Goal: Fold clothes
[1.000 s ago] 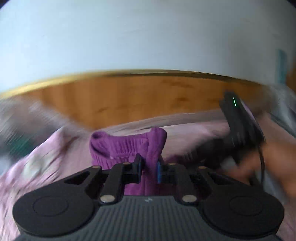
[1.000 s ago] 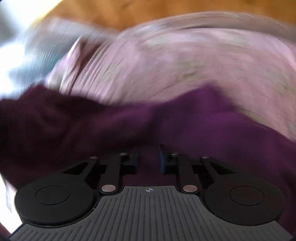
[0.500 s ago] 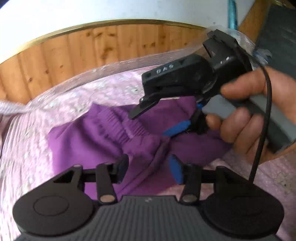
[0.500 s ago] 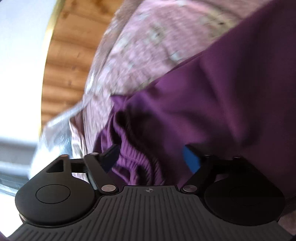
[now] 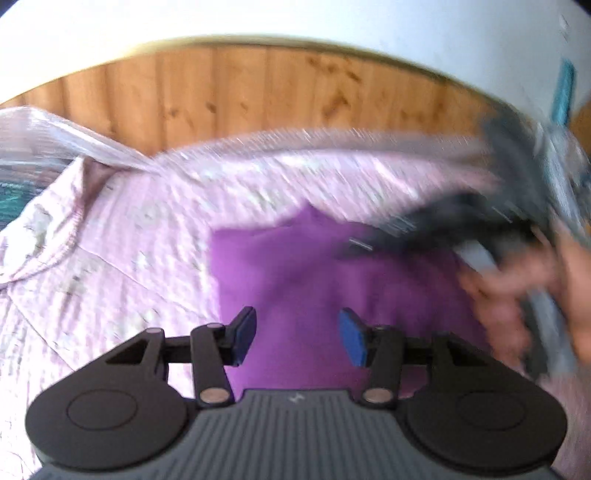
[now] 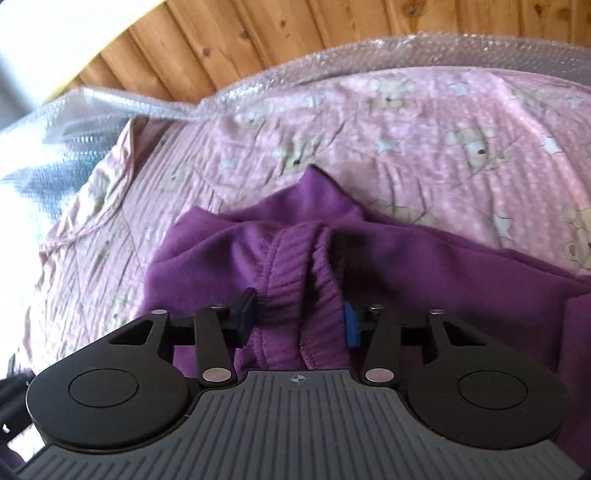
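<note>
A purple fleece garment (image 5: 317, 273) lies bunched on a pink teddy-bear bedspread (image 5: 110, 258). My left gripper (image 5: 297, 338) is open and empty just above the garment's near part. The right gripper shows blurred at the right of the left wrist view (image 5: 461, 225), held in a hand. In the right wrist view the garment (image 6: 424, 266) fills the lower middle. My right gripper (image 6: 299, 319) is open, and the ribbed waistband (image 6: 295, 273) lies between its blue pads (image 6: 350, 325), not clamped.
Bubble wrap (image 6: 147, 107) lies along the far edge of the bedspread (image 6: 443, 122). A wooden plank wall (image 5: 258, 88) stands behind it, with a white wall (image 5: 295, 18) above. A blue strip (image 5: 563, 92) hangs at the far right.
Both grippers were shut on the purple garment one second ago and have opened. The garment has dropped onto the bedspread. The right gripper has swung away to the right in the left wrist view.
</note>
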A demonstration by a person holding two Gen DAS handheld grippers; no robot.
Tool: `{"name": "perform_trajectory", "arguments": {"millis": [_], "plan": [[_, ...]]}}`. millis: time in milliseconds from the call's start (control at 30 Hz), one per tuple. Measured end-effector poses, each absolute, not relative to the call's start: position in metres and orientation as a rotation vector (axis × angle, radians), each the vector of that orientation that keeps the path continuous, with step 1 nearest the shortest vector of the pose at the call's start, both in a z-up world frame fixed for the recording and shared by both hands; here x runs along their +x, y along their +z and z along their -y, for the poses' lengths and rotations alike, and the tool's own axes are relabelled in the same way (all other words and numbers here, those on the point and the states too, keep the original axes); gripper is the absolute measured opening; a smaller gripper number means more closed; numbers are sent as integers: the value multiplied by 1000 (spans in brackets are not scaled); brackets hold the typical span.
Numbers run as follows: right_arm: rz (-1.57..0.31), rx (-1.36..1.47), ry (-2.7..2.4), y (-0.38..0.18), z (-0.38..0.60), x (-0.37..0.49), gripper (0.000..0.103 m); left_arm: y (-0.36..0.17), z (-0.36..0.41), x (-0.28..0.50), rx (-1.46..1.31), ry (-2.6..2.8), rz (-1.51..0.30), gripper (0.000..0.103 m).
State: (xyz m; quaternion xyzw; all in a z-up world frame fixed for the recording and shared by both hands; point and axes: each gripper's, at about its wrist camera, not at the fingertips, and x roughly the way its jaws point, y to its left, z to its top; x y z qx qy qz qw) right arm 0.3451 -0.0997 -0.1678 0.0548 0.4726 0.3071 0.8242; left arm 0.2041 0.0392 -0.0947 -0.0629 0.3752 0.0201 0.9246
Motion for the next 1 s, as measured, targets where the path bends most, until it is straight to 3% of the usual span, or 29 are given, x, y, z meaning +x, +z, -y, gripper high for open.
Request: {"name": "perform_trajectory", "arguments": {"millis": [100,200,300,367,400,433,500,533,600,733,800,967,1000], "plan": [[-974,191,555,-156,129,331,14,-86,-57,217,-178,53,-729,58],[-954,153,448,-160,143,323,15,-97,-61,248,-161,33,-740,58],[-1019,107,483,-180,132,331,42,-108,-60,275,-150,21,-756,57],[-950,114,453,-166,138,329,46,-113,-60,278,-174,6,-770,57],[-911,119,434,-158,141,327,56,-115,-62,282,-182,12,-779,57],[-839,116,398,-145,147,320,59,-121,-64,284,-188,27,-799,57],[-729,84,411,-127,154,304,52,-139,-70,294,-188,80,-878,57],[-728,55,462,-126,158,297,33,-149,-72,296,-187,111,-916,57],[-799,-30,562,-140,148,290,17,-158,-75,288,-221,134,-941,57],[-888,-142,612,-179,140,283,20,-129,-65,241,-269,120,-848,55],[-869,-90,597,-165,147,282,27,-118,-58,217,-302,46,-831,57],[-864,-116,621,-175,143,284,26,-138,-41,199,-240,17,-914,54],[-889,-138,621,-186,140,287,36,-143,-38,198,-212,24,-928,54]]}}
